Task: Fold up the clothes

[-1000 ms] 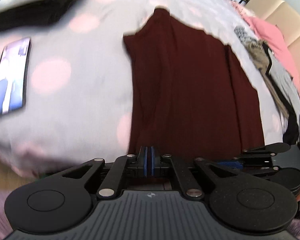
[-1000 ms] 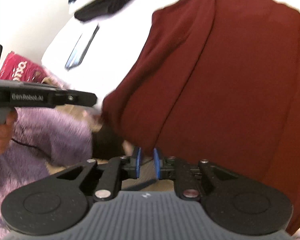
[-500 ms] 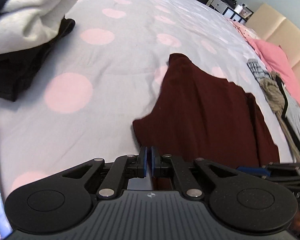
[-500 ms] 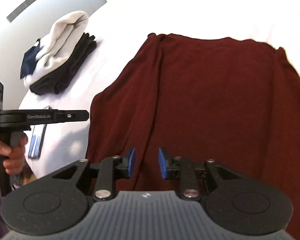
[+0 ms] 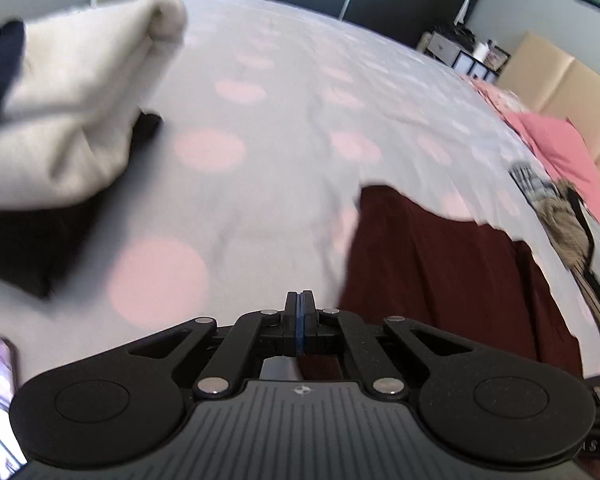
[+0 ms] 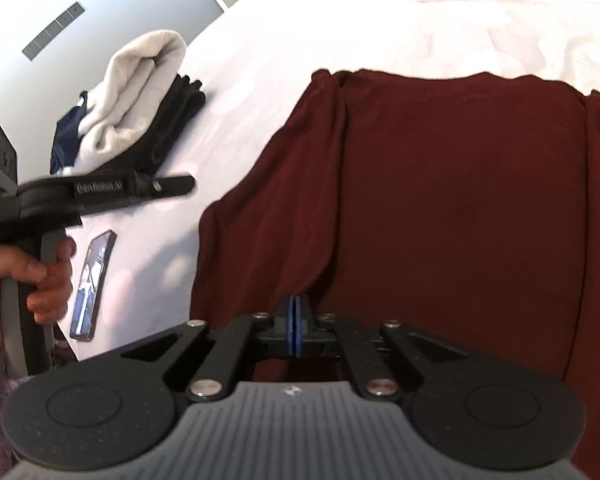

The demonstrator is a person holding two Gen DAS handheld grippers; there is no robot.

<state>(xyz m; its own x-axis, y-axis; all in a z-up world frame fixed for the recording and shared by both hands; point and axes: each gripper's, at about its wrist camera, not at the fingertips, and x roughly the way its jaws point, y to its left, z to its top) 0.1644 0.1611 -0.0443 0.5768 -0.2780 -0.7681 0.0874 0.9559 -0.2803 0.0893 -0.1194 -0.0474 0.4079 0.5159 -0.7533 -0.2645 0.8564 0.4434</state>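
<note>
A dark maroon garment (image 6: 460,208) lies spread flat on the bed, its left part folded inward; in the left wrist view the maroon garment (image 5: 440,280) sits to the right. My right gripper (image 6: 294,308) is low at the garment's near edge, fingers pressed together where the fabric's creases converge, so it looks shut on the cloth. My left gripper (image 5: 299,300) is shut with nothing visible between its pads and hovers over bare bedspread left of the garment. The right wrist view shows the left gripper (image 6: 180,184) held by a hand (image 6: 40,272), clear of the cloth.
A folded stack of cream, black and navy clothes (image 5: 72,120) sits at the far left, also the stack (image 6: 136,92). A phone (image 6: 92,284) lies near the bed edge. Loose clothes (image 5: 560,208) and pink fabric (image 5: 552,140) lie right. The bedspread (image 5: 280,120) has pink dots.
The right gripper's fingers went from open to shut at the garment's near edge. The left gripper closed fully and swung left, away from the garment's corner toward the folded stack.
</note>
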